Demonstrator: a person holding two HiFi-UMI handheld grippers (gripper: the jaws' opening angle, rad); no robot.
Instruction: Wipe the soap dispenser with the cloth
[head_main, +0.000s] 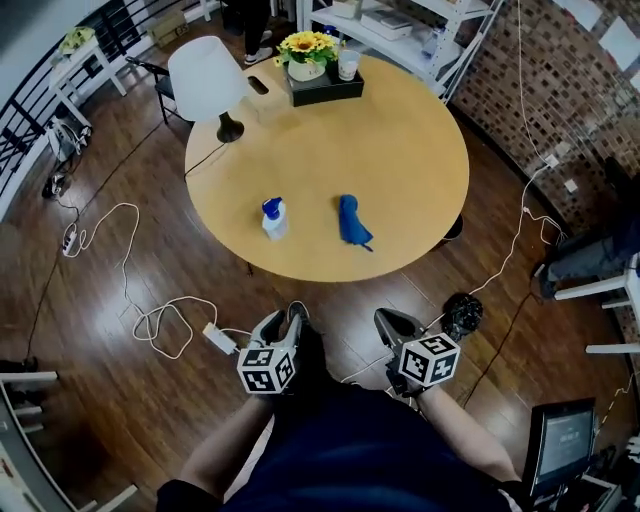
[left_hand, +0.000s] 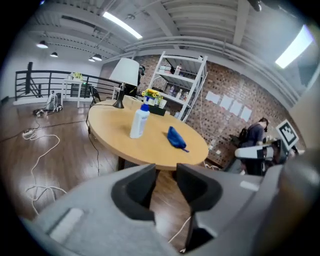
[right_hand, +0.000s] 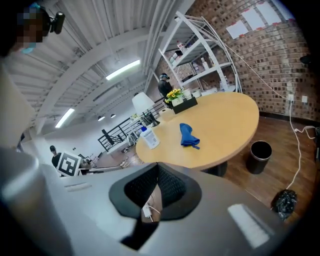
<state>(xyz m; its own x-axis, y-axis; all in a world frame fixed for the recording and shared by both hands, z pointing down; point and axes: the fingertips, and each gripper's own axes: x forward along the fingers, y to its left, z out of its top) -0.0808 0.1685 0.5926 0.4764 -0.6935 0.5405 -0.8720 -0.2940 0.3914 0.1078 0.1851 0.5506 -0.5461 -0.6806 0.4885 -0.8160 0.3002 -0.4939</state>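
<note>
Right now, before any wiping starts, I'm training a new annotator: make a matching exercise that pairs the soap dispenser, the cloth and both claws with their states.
Things:
1. soap dispenser
2. blue cloth
3. left claw
4. right claw

States:
A. shut, nothing held
B. lying crumpled
C. standing upright
D. jaws apart, nothing between them

Pairs: 1-C, 2-B, 3-D, 4-A

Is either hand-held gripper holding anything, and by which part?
Nothing is held. The left hand-held gripper is slightly open and empty; the right hand-held gripper is shut on nothing. The cloth and soap dispenser sit untouched on the table.
</note>
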